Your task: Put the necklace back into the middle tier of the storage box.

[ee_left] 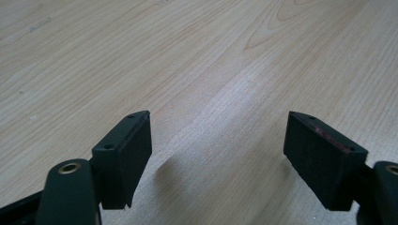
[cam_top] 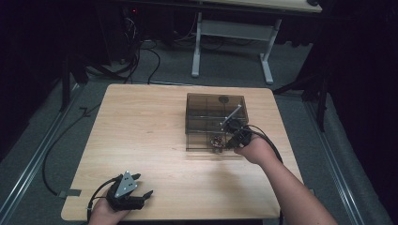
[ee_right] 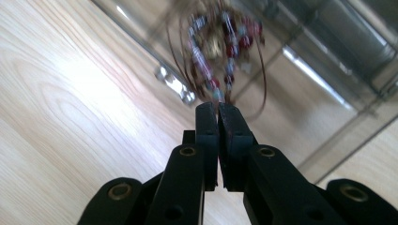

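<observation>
The left gripper (cam_top: 141,193) is seen at about 7 o'clock on the wooden table (cam_top: 141,136) in the high view, close to the near edge, held in the person's left hand (cam_top: 105,213). A grey three-cornered plate (cam_top: 126,183) is carried on top of it. In the left gripper view its jaws are spread wide apart over bare wood, with nothing between the pads (ee_left: 126,150).

A smoky transparent box (cam_top: 216,121) is placed at about 1 o'clock from the table centre. Internal dividers are visible through its walls. A light grey rod (cam_top: 231,115) is seen slanting across the box's right part; what it is cannot be told.

The right gripper (cam_top: 228,143) is positioned at the box's near right corner, at about 3 o'clock on the table, held in the person's right hand (cam_top: 256,150), with a cable (cam_top: 267,138) looped beside it. In the right gripper view the jaws are pressed together on thin brown cord, and a beaded bracelet (ee_right: 220,51) with red, clear and metallic beads is seen, blurred, just beyond the tips (ee_right: 218,108). In the high view the bracelet (cam_top: 217,139) appears at the box's near wall, just left of the gripper; whether it is inside or above a compartment cannot be told.
</observation>
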`<state>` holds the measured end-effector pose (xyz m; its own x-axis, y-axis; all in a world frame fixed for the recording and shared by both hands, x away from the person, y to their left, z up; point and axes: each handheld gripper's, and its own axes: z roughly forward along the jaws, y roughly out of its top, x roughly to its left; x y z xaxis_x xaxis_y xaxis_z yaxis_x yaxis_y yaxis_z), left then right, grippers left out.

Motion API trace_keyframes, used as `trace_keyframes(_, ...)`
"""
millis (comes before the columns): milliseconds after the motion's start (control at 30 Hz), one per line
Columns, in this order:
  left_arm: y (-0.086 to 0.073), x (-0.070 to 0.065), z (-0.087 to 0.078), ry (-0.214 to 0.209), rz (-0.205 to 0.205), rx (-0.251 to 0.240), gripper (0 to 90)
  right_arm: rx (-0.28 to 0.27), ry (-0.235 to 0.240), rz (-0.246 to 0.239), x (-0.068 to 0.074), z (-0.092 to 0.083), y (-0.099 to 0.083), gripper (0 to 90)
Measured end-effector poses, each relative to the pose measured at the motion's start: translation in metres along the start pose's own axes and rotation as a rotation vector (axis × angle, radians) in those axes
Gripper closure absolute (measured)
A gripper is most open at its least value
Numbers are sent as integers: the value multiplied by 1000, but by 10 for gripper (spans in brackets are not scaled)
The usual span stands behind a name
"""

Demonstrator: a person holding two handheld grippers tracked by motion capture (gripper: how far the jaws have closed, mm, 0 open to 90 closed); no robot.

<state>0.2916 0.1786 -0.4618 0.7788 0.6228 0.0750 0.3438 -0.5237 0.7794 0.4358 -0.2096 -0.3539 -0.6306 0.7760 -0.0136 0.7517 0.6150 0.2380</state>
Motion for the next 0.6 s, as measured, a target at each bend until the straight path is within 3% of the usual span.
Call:
trace_keyframes(133,0,0,-1,4,-5,-2,243,-18,-13,30,-5,6,-1,867)
trace_keyframes(200,0,0,-1,4,-6,0,243,-21,1,26,-6,10,3,868)
trace_keyframes(600,-1,1,-1,-4,-1,-2,241,13,-21,16,-3,31,27,862)
